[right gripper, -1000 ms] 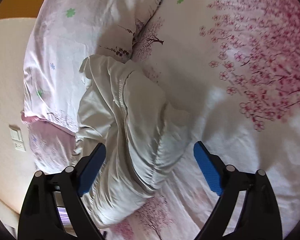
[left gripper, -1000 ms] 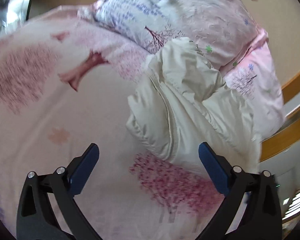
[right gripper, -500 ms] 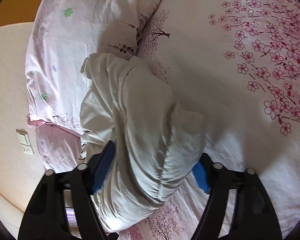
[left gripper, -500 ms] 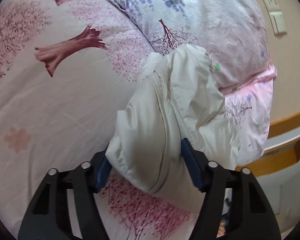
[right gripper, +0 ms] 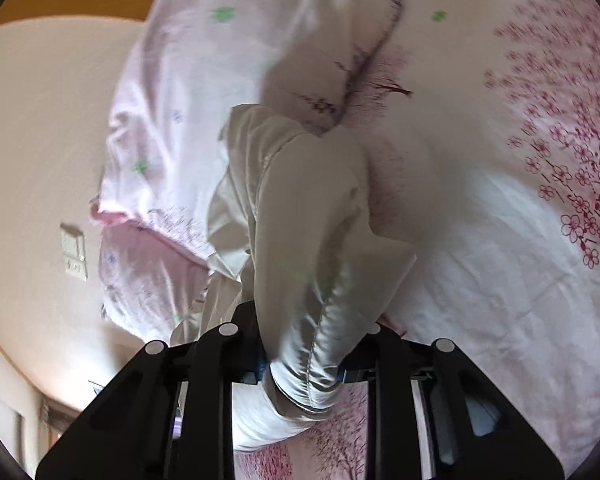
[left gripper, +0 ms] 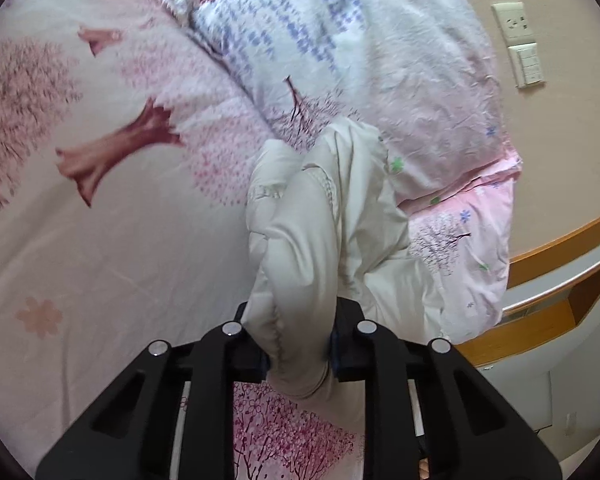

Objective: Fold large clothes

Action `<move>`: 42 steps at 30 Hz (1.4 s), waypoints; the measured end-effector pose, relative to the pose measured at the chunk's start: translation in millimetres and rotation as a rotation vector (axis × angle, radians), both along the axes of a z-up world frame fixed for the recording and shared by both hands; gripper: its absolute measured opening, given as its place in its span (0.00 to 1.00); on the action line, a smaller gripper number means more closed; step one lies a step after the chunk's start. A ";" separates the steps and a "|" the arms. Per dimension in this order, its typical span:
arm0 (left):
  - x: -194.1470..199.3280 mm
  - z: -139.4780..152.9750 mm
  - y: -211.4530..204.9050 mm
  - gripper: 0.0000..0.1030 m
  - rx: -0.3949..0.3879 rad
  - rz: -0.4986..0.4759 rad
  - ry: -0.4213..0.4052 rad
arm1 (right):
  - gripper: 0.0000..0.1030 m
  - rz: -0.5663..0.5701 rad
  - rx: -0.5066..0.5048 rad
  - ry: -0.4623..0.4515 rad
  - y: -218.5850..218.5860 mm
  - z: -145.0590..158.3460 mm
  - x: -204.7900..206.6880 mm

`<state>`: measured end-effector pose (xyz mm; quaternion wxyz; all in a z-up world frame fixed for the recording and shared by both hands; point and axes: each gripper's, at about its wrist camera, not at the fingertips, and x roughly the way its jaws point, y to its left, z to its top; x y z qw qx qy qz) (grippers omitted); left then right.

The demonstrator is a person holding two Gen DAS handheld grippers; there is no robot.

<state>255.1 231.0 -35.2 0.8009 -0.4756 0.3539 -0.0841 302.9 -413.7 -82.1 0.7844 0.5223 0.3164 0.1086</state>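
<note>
A cream-white puffy jacket (left gripper: 320, 232) lies bunched on the bed, its far end against the pillows. My left gripper (left gripper: 298, 354) is shut on a thick fold at its near end. In the right wrist view the same jacket (right gripper: 308, 216) rises up from my right gripper (right gripper: 302, 368), which is shut on another bunched, stitched fold. Both sets of blue pads are mostly hidden by the fabric.
The bed sheet (left gripper: 100, 240) has pink tree and blossom prints. Two floral pillows (left gripper: 380, 60) lie at the head of the bed. Beyond them are a beige wall with switches (left gripper: 528, 64) and a wooden headboard ledge (left gripper: 548, 280).
Both grippers came down from open above the jacket, straddled its folds, and have now shut on them. The jacket's near end is pulled up and bunched.
</note>
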 end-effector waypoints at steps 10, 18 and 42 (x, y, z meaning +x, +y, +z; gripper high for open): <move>-76.4 12.7 46.6 0.21 0.023 0.067 -0.017 | 0.24 0.148 -0.044 -0.050 32.0 31.2 -49.2; -148.1 9.3 71.0 0.21 0.070 0.102 -0.016 | 0.24 0.198 -0.144 -0.023 52.5 28.8 -114.7; -189.6 5.0 44.1 0.78 0.288 0.153 -0.097 | 0.26 0.393 -0.725 -0.313 203.8 111.3 -125.7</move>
